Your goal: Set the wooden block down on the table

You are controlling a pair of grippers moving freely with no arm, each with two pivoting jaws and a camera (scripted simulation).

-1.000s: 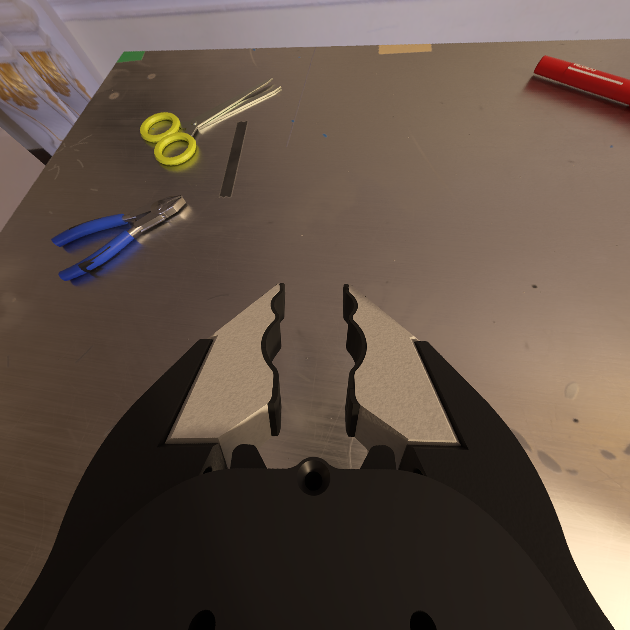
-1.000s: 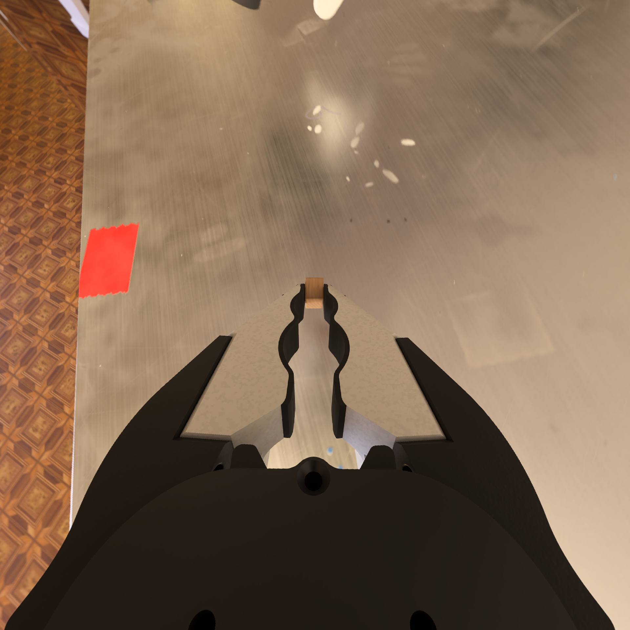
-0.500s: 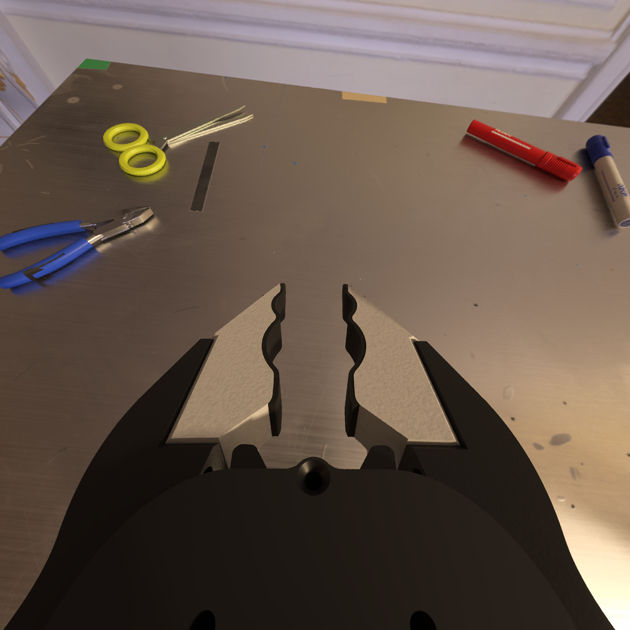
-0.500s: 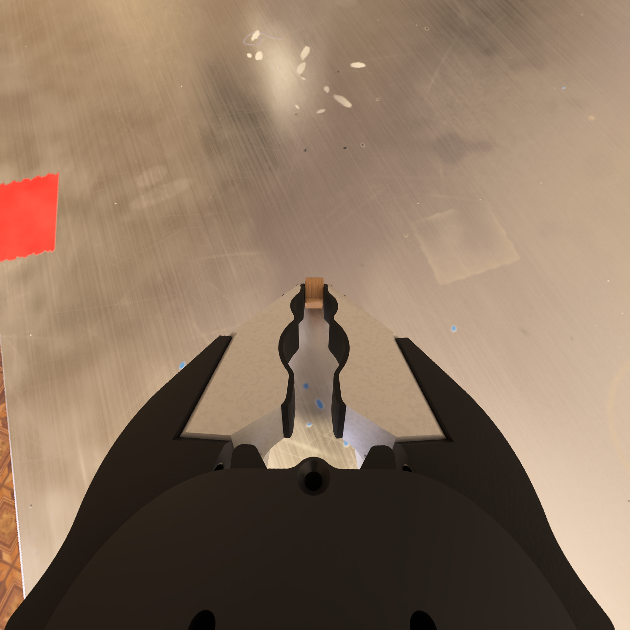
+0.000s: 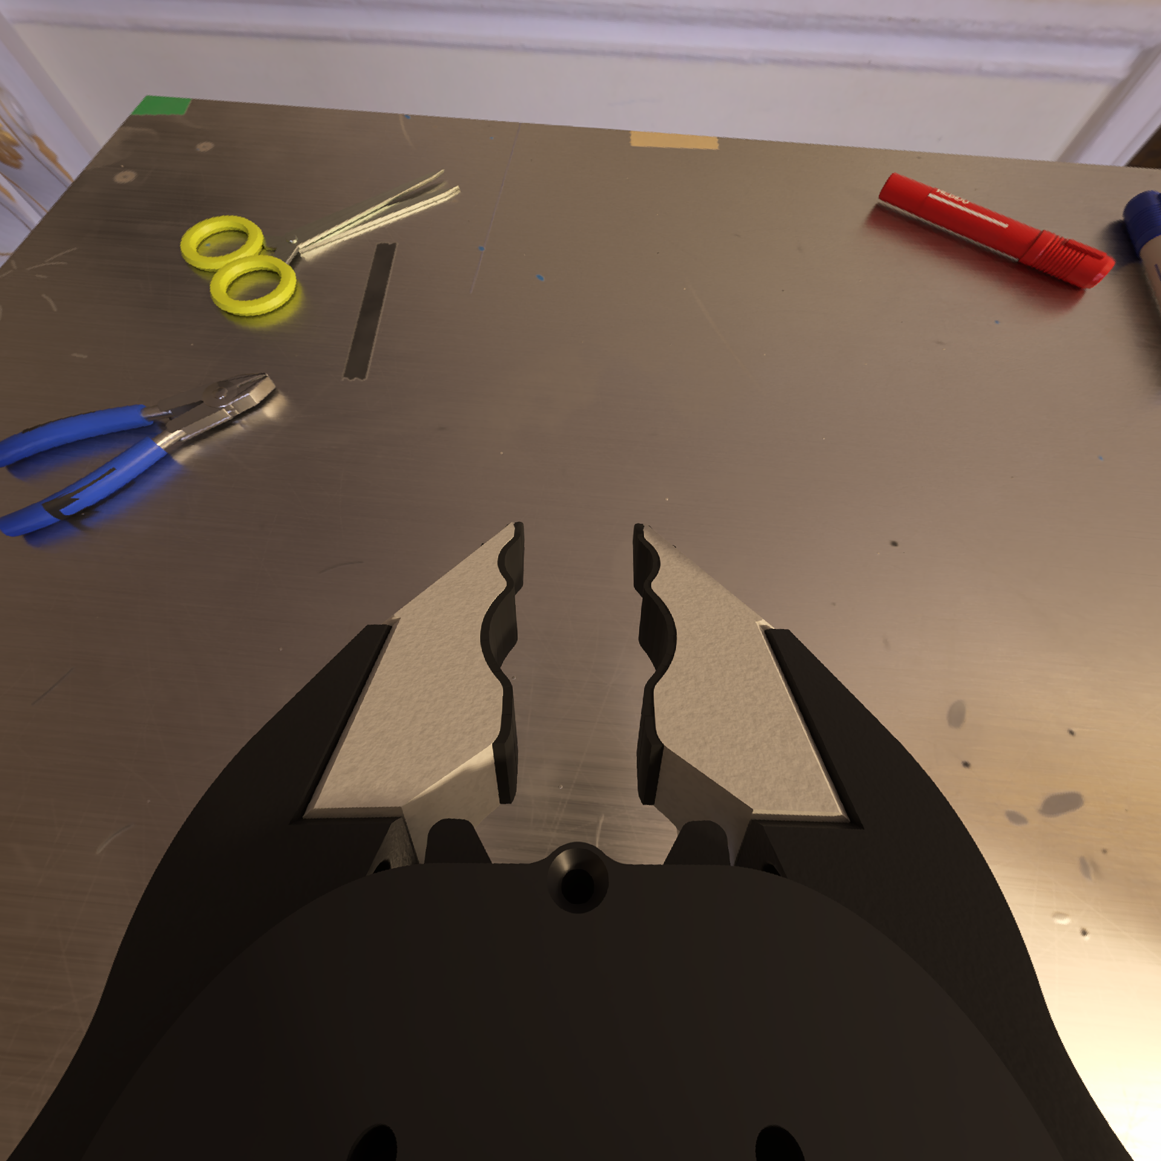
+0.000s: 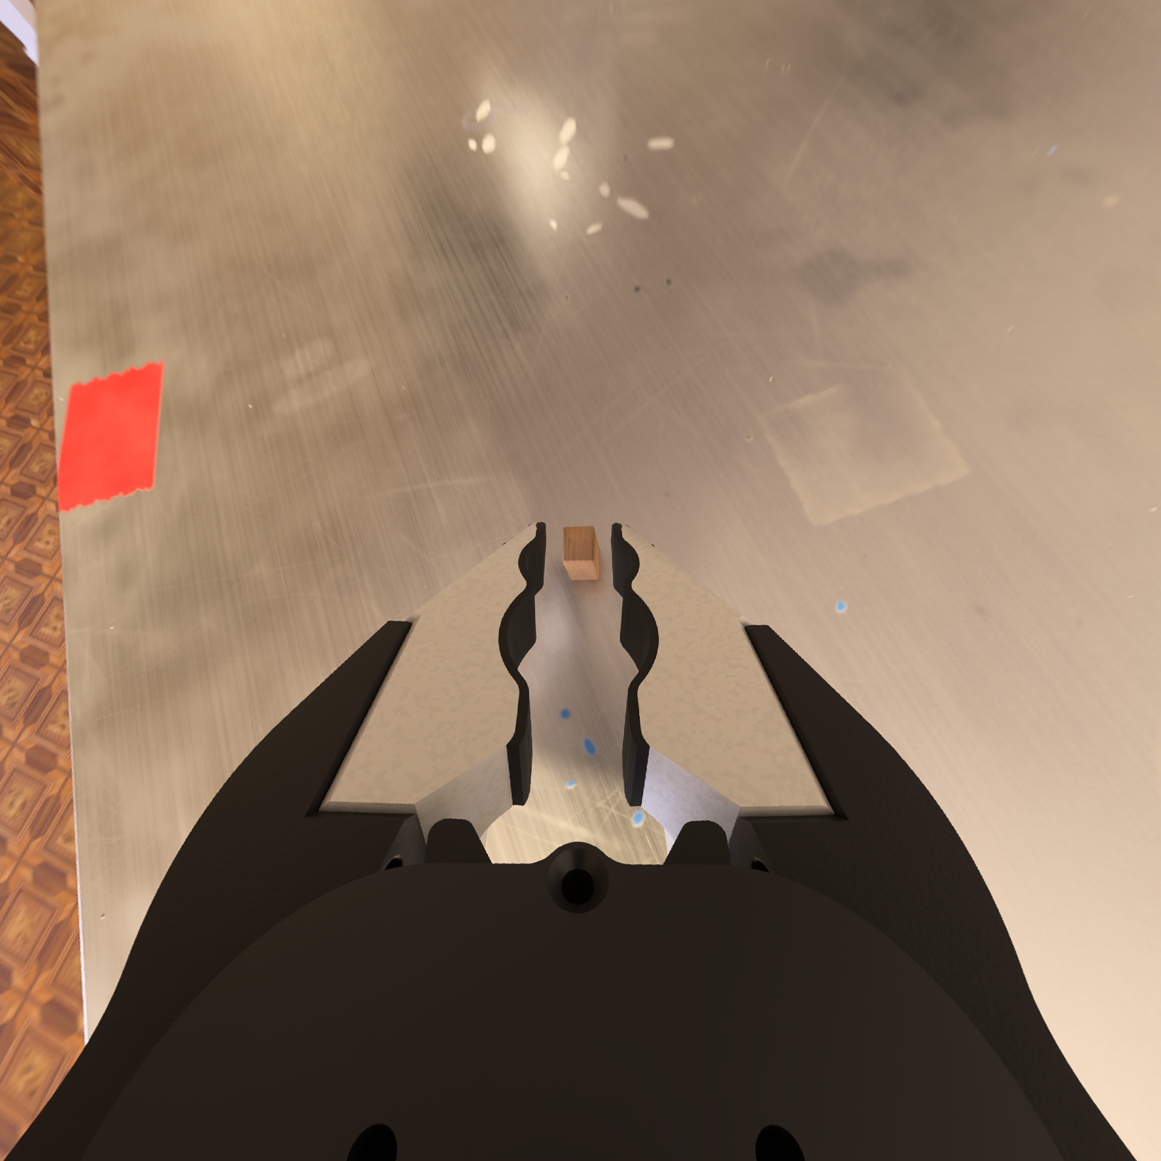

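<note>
Standing free between the parted tips of the right claw (image 6: 578, 534), the wooden block (image 6: 579, 551) appears to be resting on the bench (image 6: 377, 314); the jaws are spread, with a gap showing on each side of the block, so nothing is gripped. Whether its underside is fully seated is hard to tell from this angle, but I judge the set-down essentially done, with only the claw's withdrawal left.

Wooden block: small, squarish, pale tan, with crisp edges and a flat top.

Bench: brushed metal, dull grey-brown, scratched and smudged, with pale flecks and tiny blue specks. A red tape patch (image 6: 110, 433) sits at its edge beside patterned wood flooring.

Left claw (image 5: 578, 534): parted, empty, poised above bare bench. Both claws share black bodies, grainy light-grey finger faces and dark wavy inner pads.

Other items, left wrist view, all well apart from that claw:
- scissors (image 5: 264, 257), yellow ring handles, thin metal blades
- pliers (image 5: 125, 452), blue grips, shiny steel nose
- dark strip (image 5: 370, 311), flat and narrow
- red marker (image 5: 992, 229), glossy, ribbed cap
- blue-capped marker (image 5: 1146, 232), cut off at the frame edge
- green tape (image 5: 162, 105) and tan tape (image 5: 673, 139) at the far edge
</note>
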